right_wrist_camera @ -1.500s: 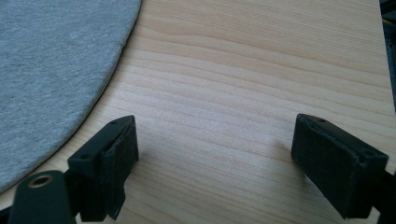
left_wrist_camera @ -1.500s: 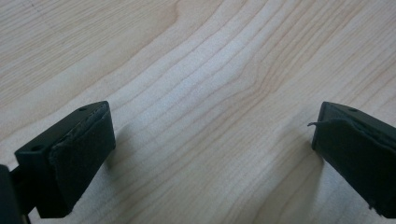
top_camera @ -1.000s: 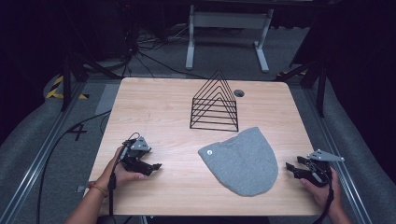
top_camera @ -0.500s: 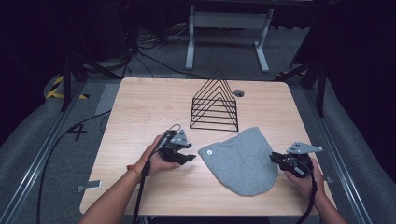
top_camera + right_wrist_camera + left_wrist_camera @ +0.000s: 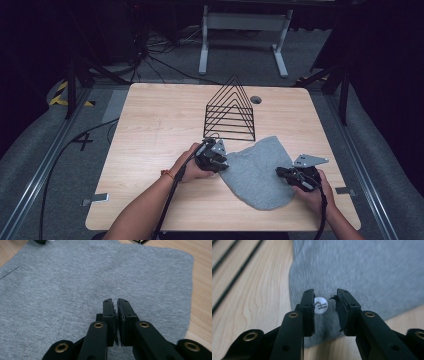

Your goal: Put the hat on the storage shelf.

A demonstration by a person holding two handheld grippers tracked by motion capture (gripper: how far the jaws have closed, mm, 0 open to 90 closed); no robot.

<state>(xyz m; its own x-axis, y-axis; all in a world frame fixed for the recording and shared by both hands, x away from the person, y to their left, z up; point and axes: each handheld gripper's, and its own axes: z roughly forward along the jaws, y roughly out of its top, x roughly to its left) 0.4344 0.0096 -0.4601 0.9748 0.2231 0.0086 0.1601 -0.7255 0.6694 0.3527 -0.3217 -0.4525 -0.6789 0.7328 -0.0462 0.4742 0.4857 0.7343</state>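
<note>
Wire rack [image 5: 230, 111] stands behind grey cloth [image 5: 260, 170]; left tool [image 5: 216, 161] released, closing; right tool [image 5: 292, 176] clenched.

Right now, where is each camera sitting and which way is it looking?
High view: above the person's side of the table, looking forward and down; both forearms, the left hand-held gripper and the right hand-held gripper at the grey cloth.
Left gripper view: on the left hand-held gripper, looking along its parted jaws at the cloth's white round tag.
Right gripper view: on the right hand-held gripper, jaws nearly together over cloth.
All three views share the cloth and table.
</note>
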